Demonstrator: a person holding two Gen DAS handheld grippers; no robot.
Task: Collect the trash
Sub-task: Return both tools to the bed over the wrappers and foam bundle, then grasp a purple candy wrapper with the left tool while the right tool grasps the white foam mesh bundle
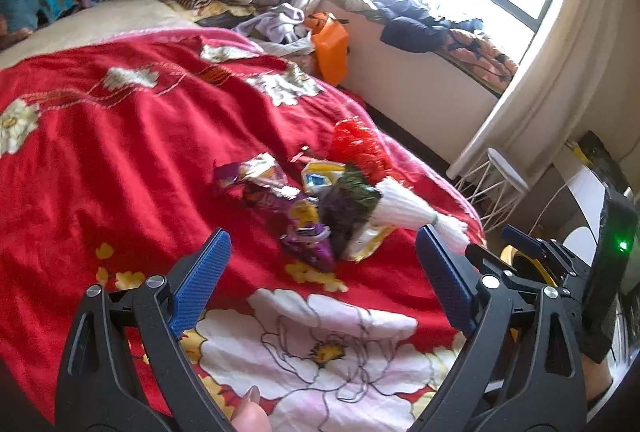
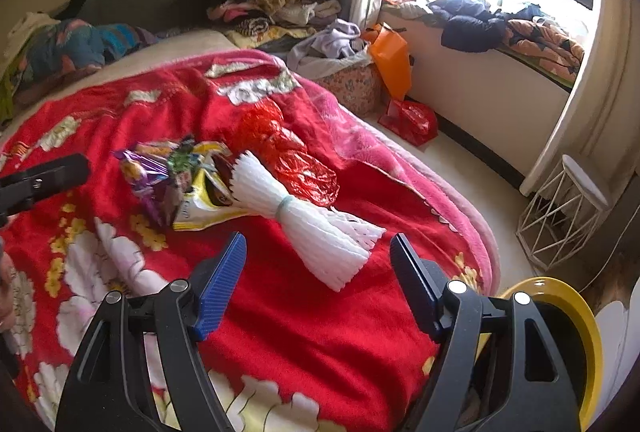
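A heap of trash lies on the red flowered blanket (image 1: 120, 152): purple snack wrappers (image 1: 280, 200), a yellow snack bag (image 2: 208, 208), a crumpled red plastic bag (image 2: 288, 152) and a white foam-net bundle (image 2: 304, 228) tied at its middle. My left gripper (image 1: 322, 248) is open just short of the wrappers, with nothing between its blue pads. My right gripper (image 2: 318, 256) is open too, and the near end of the foam bundle lies just ahead of its fingertips, apart from them. In the left wrist view, the right gripper (image 1: 500, 244) shows at the right edge.
A yellow-rimmed round container (image 2: 568, 312) sits low by the bed's right side. A white wire stool (image 2: 560, 212), an orange bag (image 2: 392, 60) and a red bag (image 2: 412, 116) stand on the floor. Clothes (image 2: 280, 0) are piled at the bed's head and on the window bench.
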